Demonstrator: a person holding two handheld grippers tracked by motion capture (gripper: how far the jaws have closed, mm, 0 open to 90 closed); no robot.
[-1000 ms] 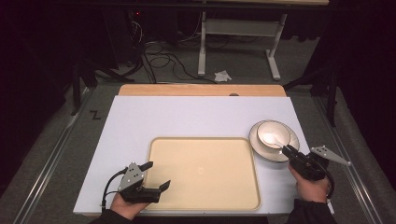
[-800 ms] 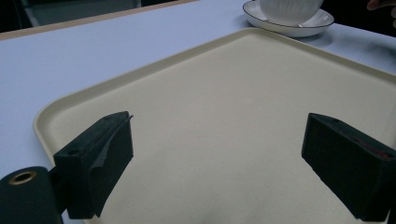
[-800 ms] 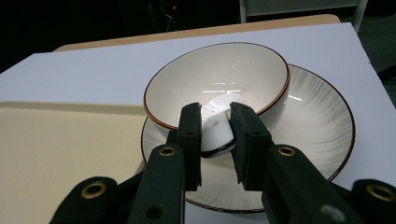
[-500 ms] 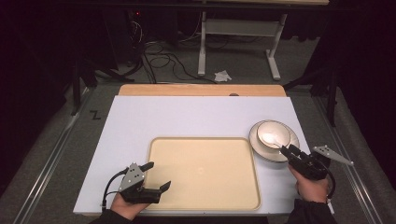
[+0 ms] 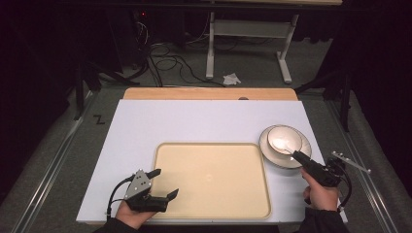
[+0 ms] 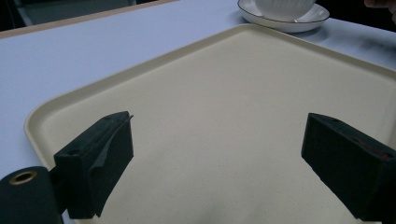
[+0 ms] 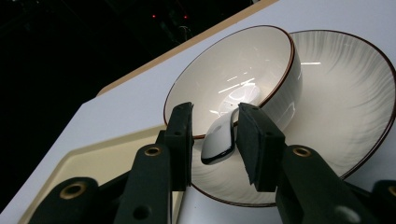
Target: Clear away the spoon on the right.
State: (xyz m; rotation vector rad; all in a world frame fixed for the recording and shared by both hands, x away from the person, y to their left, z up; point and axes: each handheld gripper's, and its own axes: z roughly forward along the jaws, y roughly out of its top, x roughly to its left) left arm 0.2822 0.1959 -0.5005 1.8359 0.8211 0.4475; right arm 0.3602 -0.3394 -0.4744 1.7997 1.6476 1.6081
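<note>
Table covered in pale lavender sheet (image 5: 204,124) carries a beige rectangular plastic tray (image 5: 214,182); the left gripper (image 5: 163,184) hangs over its near-left corner, jaws spread wide. Beside the tray, a white brown-rimmed plate (image 7: 345,93) holds a white bowl (image 7: 224,70). Right gripper (image 7: 212,140) brackets a white ceramic spoon handle (image 7: 219,142), not visibly clamped.

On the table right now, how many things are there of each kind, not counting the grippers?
Tray: 1
Plate: 1
Bowl: 1
Spoon: 1
Total: 4
</note>
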